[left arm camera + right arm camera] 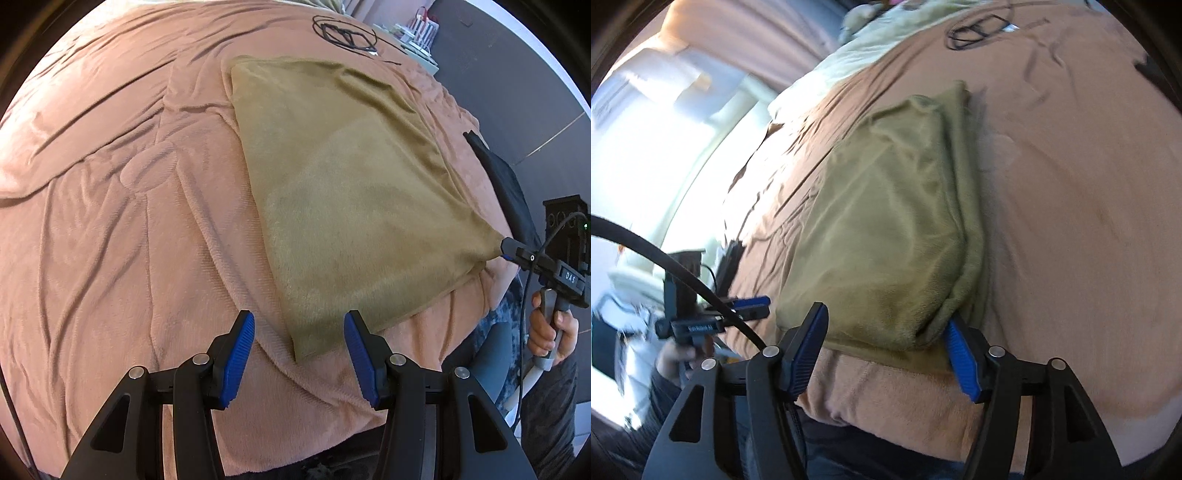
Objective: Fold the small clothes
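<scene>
Both grippers angled down over the olive cloth (351, 192).
My left gripper (299, 354) gapes empty; right gripper (886, 354) parted, cloth corner between, unpinched.

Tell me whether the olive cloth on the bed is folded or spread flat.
Folded. The olive cloth lies doubled on the pink blanket: the right wrist view shows a top layer over a lower one, with stacked edges along its right side.

The folded cloth (354, 192) lies on the blanket (129, 221), its near corner between the left gripper (299, 354) fingers. Beyond it – far ahead – a coiled cable (345, 33) rests on the blanket. The cloth's other near corner lies between the right gripper (886, 350) fingers.
</scene>
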The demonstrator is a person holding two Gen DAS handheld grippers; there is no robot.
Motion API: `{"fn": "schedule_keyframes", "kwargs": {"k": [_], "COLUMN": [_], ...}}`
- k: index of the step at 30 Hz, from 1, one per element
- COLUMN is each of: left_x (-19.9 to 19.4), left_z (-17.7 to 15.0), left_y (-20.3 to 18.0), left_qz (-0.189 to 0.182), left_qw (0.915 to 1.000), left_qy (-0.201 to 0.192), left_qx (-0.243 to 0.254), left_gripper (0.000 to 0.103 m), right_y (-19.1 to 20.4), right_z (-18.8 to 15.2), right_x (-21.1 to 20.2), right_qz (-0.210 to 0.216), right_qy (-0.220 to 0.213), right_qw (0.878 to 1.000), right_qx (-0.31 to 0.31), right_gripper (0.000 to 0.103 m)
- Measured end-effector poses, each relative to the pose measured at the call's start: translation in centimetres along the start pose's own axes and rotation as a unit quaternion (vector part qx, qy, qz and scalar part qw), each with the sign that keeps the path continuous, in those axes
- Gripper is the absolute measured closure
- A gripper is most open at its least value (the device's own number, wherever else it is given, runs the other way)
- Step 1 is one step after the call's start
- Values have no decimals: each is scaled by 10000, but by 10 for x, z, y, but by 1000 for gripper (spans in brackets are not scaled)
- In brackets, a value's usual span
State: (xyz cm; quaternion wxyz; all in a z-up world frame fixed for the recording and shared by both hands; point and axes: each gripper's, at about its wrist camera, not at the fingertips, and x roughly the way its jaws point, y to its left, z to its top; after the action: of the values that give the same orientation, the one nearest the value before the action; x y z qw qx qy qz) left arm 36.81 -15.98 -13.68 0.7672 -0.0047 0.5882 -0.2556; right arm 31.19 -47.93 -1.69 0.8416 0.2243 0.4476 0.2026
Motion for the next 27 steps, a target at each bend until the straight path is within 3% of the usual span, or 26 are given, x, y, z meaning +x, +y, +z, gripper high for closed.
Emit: {"fn": "schedule_keyframes", "kwargs": {"k": [8, 9, 11, 14, 21, 27], "left_x": [0, 0, 1, 2, 6, 10], "left_z": [0, 0, -1, -4, -10, -12], "left_y": [2, 2, 3, 1, -10, -11], "left_qz": [23, 27, 37, 57, 135, 218], "left_qw": [10000, 10000, 10000, 10000, 9998, 9995], "left_qy": [-26, -35, -42, -39, -8, -5], "left_qx": [-70, -76, -72, -27, 159, 209], "left_gripper": [50, 50, 50, 50, 50, 50], "right_y": [19, 20, 20, 17, 11, 28], "right_z": [6, 5, 4, -1, -4, 0], "right_x": [31, 30, 25, 12, -2, -5], "right_qz": [-666, -660, -630, -457, -315, -139], "right_qy": [208, 169, 64, -71, -147, -183], "right_qw": [9948, 9950, 9957, 9977, 9986, 9984], "right_qx": [-741, -725, -676, -491, 405, 507], "right_gripper": [45, 51, 80, 97, 100, 100]}}
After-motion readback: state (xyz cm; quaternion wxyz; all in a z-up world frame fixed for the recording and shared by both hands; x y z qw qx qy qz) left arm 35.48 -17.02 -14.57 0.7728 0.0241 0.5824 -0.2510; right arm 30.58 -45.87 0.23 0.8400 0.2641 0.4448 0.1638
